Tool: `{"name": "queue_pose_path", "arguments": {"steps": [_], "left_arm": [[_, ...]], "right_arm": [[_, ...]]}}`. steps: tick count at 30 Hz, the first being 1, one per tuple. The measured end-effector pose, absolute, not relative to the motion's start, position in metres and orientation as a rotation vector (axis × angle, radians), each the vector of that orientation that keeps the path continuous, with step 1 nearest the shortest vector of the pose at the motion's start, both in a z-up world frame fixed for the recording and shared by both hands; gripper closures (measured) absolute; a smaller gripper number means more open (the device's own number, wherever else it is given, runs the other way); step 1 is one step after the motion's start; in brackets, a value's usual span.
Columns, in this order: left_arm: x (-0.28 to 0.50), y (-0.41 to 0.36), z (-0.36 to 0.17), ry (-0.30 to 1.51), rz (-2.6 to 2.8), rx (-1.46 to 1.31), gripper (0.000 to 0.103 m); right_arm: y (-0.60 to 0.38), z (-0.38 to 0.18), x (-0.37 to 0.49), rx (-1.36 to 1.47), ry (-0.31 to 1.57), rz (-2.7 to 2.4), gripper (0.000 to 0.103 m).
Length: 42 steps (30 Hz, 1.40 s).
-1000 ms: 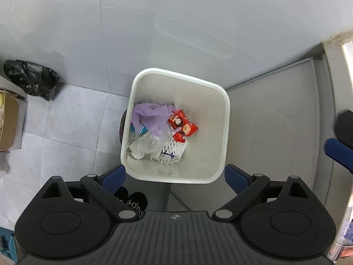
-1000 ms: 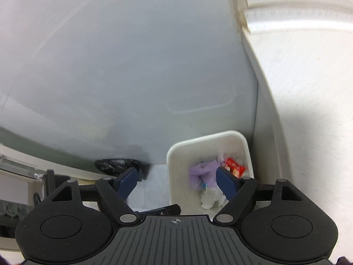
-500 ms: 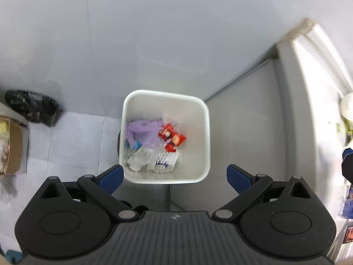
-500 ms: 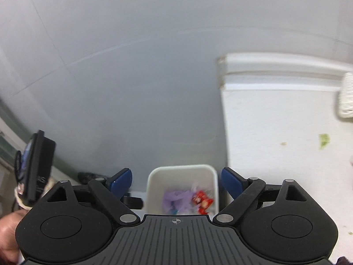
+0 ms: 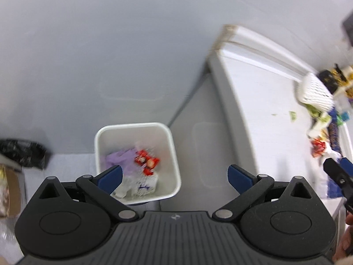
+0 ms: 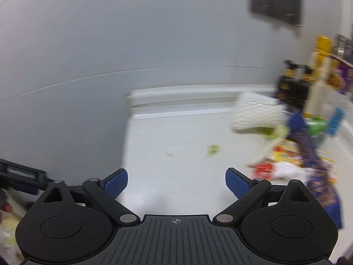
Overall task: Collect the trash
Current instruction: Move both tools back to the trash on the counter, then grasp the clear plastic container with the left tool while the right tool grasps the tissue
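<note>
A white trash bin (image 5: 174, 154) stands on the floor beside the white counter (image 5: 264, 114). It holds a purple glove (image 5: 120, 158), a red wrapper (image 5: 146, 162) and white foam netting (image 5: 143, 185). My left gripper (image 5: 175, 177) is open and empty, high above the bin. My right gripper (image 6: 176, 182) is open and empty over the counter (image 6: 176, 143). Trash lies at the counter's right: white foam netting (image 6: 256, 114), a red wrapper (image 6: 263, 167), green scraps (image 6: 213, 150), a blue wrapper (image 6: 315, 165). The same pile shows blurred in the left view (image 5: 317, 114).
A black bag (image 5: 22, 152) and a cardboard box (image 5: 8, 190) are on the floor left of the bin. Dark bottles (image 6: 291, 84) and boxes (image 6: 320, 70) stand at the counter's back right. A grey wall rises behind. The right gripper's fingers show at the left view's right edge (image 5: 337, 172).
Both grippers have lifted and swung right, away from the bin toward the counter. The bin has left the right view; the counter's trash pile has come into both views.
</note>
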<state>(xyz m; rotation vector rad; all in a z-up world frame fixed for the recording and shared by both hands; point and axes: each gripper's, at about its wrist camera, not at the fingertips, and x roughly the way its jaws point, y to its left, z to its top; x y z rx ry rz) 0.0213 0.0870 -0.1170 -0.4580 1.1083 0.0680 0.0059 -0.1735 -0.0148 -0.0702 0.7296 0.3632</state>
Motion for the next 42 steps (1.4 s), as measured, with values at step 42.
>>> {"name": "queue_pose_path", "arguments": {"steps": [42], "left_arm": [[0.076, -0.195, -0.124, 0.899, -0.983, 0.123, 0.042]], "right_arm": [[-0.326, -0.062, 0.102, -0.21, 0.859, 0.703, 0.041]]}}
